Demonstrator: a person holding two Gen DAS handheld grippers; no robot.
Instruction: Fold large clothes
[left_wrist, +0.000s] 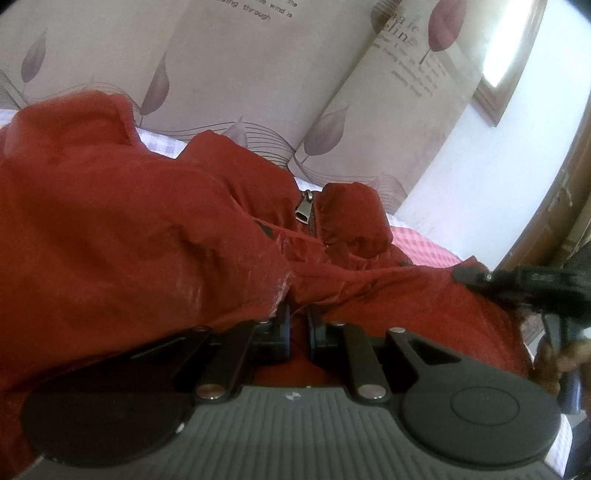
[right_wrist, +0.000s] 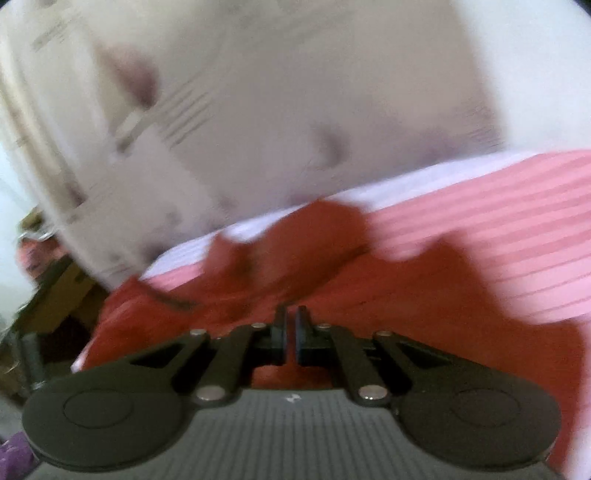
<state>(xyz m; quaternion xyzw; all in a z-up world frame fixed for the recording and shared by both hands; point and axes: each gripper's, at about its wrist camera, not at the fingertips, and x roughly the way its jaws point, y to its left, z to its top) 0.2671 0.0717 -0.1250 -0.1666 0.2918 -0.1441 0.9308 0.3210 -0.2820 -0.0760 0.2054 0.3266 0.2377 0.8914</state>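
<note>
Here, shiny red zip-up jacket lying bunched across the pink checked bedsheet, filling the frame's left and centre, left gripper pinching a jacket fold low centre, right gripper closing nearly shut over blurred red fabric.

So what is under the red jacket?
Under the red jacket lies a pink-and-white checked bedsheet, visible only at its edges. Anything else beneath it is covered by the fabric.

The red jacket looks like slightly glossy, crinkled synthetic cloth, its zipper pull shiny metal. The checked bed sheet is matt cloth, seemingly cotton.
</note>
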